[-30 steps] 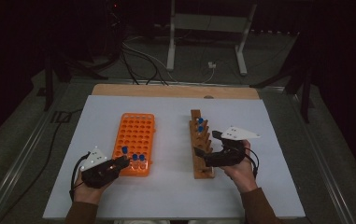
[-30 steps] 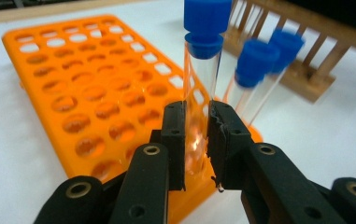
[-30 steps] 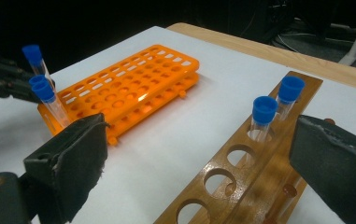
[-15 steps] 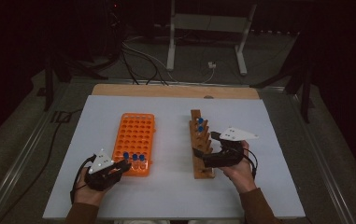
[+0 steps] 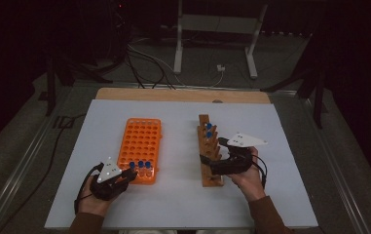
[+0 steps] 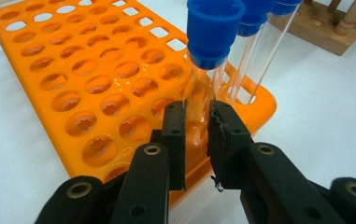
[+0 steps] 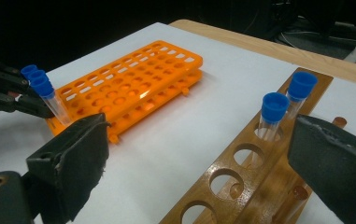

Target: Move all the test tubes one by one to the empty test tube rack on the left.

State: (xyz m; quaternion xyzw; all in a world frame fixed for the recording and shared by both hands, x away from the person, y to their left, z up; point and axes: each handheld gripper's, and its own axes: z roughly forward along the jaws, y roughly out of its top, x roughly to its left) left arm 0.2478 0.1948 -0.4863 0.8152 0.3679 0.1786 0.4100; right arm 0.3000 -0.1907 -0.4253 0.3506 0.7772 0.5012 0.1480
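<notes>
At the near-left of the desk (image 5: 183,204), item one: your left hand-held gripper (image 6: 196,135), clamped on a blue-capped tube (image 6: 195,88). The tube stands upright in the near row of the orange rack (image 6: 73,79), at its near right corner.

Change over the last second: almost none. Both hands have kept their places and the left jaws have stayed tight on the glass. Judged from that, the grasp is made and the lift out of the rack has not begun.

Item two: your right hand-held gripper (image 7: 199,140), jaws wide apart and empty, at the near part of the wooden rack (image 7: 259,186).

Per view:
- Left gripper view: pads pressing the glass below the cap, with two neighbour tubes (image 6: 255,28) just behind.
- Right gripper view: two capped tubes (image 7: 274,109) in the wooden rack's far holes, near holes vacant.
- High view: both racks side by side, well apart.
</notes>
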